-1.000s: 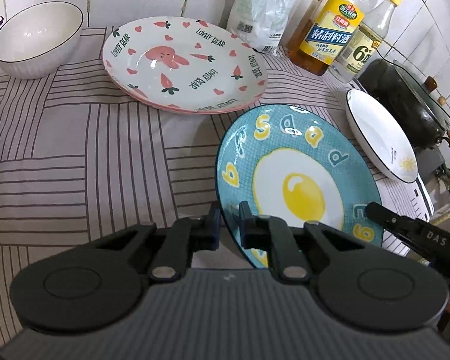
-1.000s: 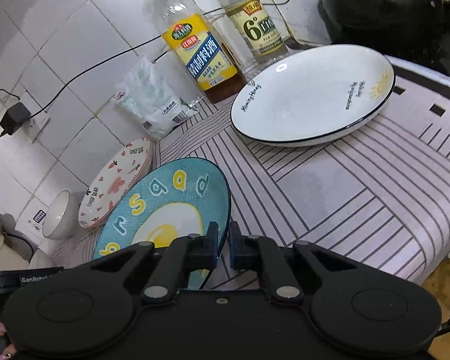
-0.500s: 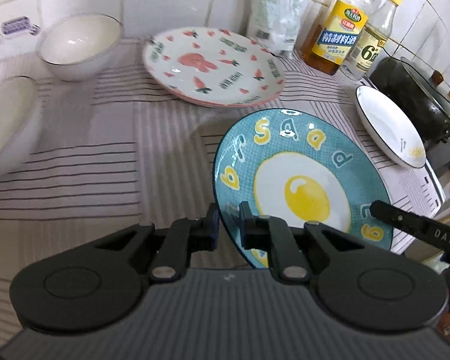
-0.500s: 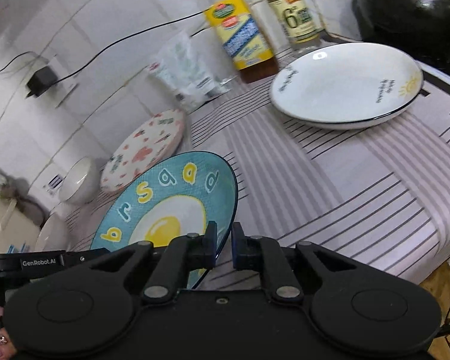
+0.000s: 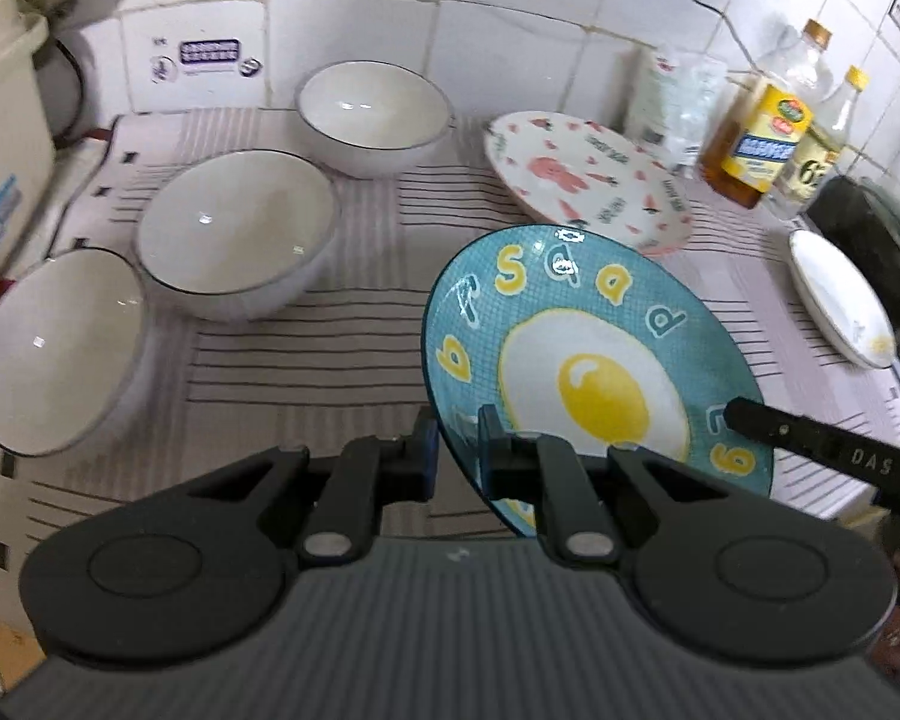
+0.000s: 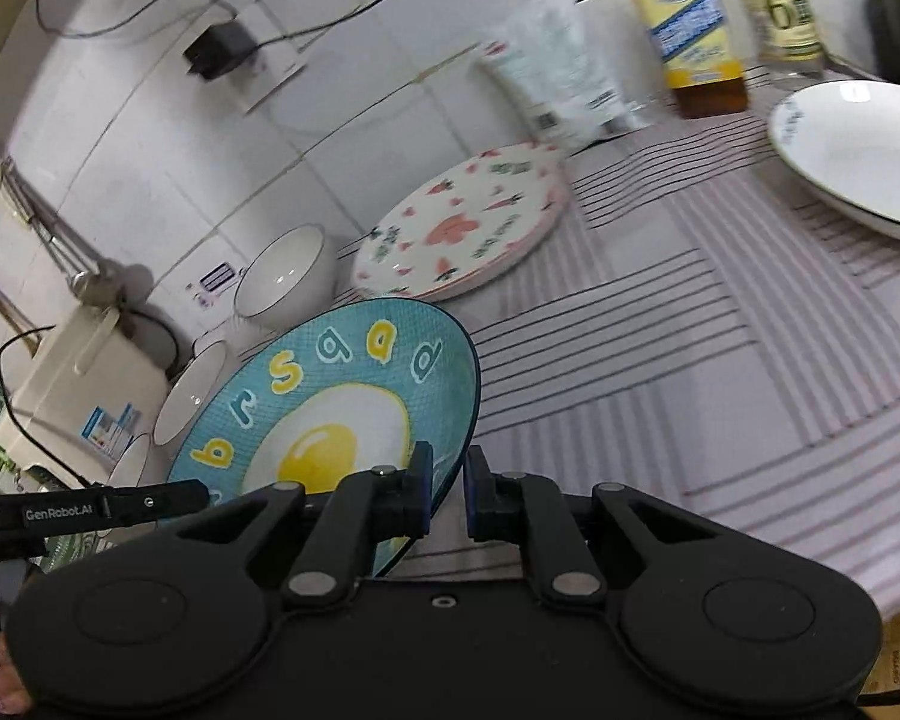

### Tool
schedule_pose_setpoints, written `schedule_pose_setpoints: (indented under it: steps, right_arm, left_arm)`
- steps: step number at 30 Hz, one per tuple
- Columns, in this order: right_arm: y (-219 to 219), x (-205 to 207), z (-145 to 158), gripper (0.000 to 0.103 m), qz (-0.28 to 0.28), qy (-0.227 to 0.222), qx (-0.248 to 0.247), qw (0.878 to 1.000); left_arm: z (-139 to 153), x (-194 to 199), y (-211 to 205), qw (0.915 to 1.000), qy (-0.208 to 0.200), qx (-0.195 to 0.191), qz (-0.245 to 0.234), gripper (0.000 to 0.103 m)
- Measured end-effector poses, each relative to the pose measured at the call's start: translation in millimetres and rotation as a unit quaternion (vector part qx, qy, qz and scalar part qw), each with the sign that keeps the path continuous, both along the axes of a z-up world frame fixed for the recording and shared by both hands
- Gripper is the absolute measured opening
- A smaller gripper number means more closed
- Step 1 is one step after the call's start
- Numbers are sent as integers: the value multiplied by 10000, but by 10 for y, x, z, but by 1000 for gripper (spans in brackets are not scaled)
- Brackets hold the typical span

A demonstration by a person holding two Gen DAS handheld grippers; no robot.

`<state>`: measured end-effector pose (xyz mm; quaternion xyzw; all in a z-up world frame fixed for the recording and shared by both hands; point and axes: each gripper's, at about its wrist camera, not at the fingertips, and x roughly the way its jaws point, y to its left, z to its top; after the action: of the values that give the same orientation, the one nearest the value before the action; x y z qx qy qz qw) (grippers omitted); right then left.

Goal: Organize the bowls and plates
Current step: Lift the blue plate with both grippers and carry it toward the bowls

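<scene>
My left gripper [image 5: 455, 450] and my right gripper [image 6: 447, 486] are each shut on a rim of the blue egg plate [image 5: 588, 360], which is lifted and tilted above the striped cloth; it also shows in the right wrist view [image 6: 330, 414]. The pink bunny plate [image 5: 588, 180] lies behind it, also in the right wrist view [image 6: 468, 222]. A white plate [image 5: 840, 300] lies at the right, seen too in the right wrist view [image 6: 858, 150]. Three white bowls sit to the left: a far one [image 5: 375, 114], a middle one [image 5: 237, 234] and a near one [image 5: 54, 348].
Oil bottle [image 5: 762, 126], a second bottle [image 5: 822, 144] and a white bag [image 5: 672, 102] stand by the tiled wall. A dark pot [image 5: 876, 234] is at the far right. A beige appliance [image 5: 0, 138] stands at the left. The counter edge runs along the front right.
Both grippers have carried the blue plate up and to the left. The three bowls and the left appliance have come into view; the bottles and white plate have slid to the right.
</scene>
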<state>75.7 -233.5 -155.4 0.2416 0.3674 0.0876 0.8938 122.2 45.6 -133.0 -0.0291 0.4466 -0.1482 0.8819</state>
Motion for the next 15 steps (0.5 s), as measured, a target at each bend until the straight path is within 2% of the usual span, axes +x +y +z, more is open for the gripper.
schedule_pose_setpoints:
  steps: [5,11,15]
  right_arm:
    - [76,129,-25,14,195,-37,-63,9998]
    - [178,238,-101,14,360,151,-406,9984]
    - [176,215,-131,14,289,173,-401,9986]
  left_arm:
    - [-106,91,102,9999,99,-15,124,12]
    - [-261,128,99,9995,267,76,129,12]
    - [-333,144,190,9977,566,-205,303,12]
